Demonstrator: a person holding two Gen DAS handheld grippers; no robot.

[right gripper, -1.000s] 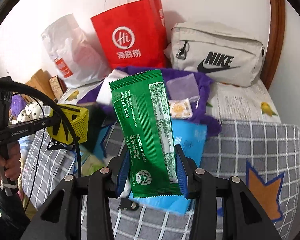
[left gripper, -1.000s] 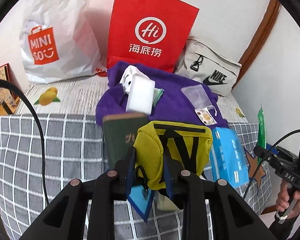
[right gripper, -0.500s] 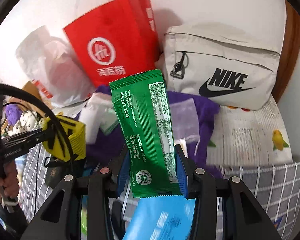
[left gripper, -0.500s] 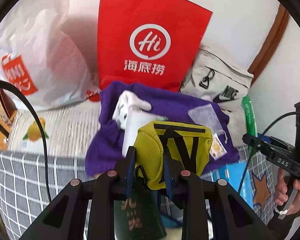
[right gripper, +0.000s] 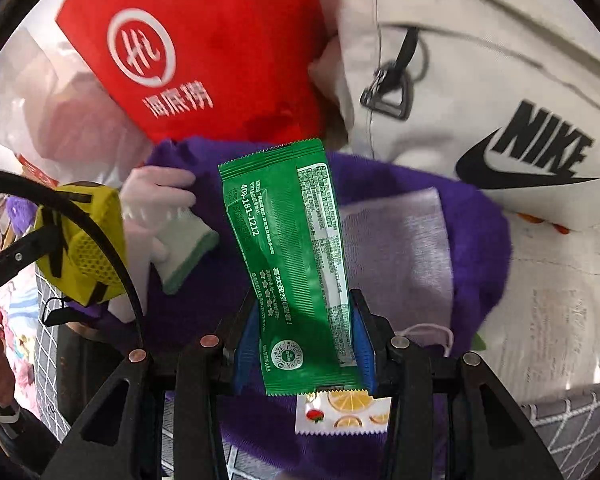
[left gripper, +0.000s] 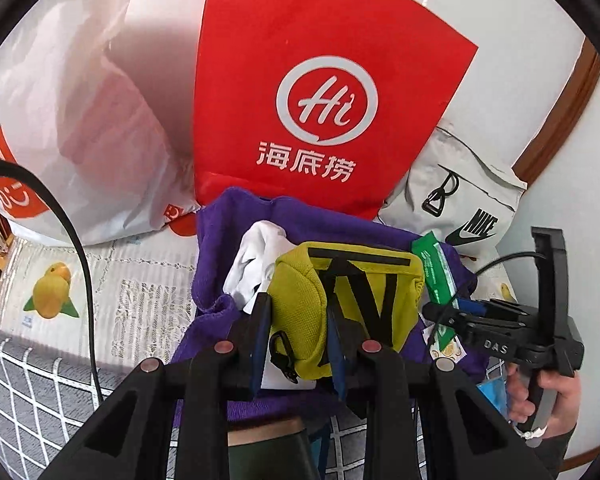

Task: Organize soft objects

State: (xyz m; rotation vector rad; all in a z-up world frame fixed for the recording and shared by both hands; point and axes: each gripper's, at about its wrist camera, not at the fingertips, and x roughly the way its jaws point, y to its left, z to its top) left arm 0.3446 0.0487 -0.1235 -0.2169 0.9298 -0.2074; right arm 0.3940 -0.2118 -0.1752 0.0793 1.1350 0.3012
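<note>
1. We have a yellow pouch with black straps clamped in our left gripper; its blue pads pinch the pouch's left part, and the pouch hangs above a purple towel.
2. In our right gripper we hold a green sachet, upright and leaning a little left, the pads pressing on its two long edges near the bottom end.
3. From the right wrist view the sachet hangs over the same purple towel, and the yellow pouch shows at the left edge.
4. On the towel lie a white glove with a pale green cuff, a translucent plastic bag just right of the sachet, and a small packet printed with citrus slices just below the sachet's lower end.
5. Behind the towel stand three bags against the wall: a red paper bag with a white "Hi" logo in the middle, a white plastic bag with red print to its left, and a pale grey Nike bag to its right.
6. The towel rests on a cream sheet with yellow fruit print, and a grey checked blanket lies nearer to us.
7. In the left wrist view our right hand grips its tool's handle at the right edge.
</note>
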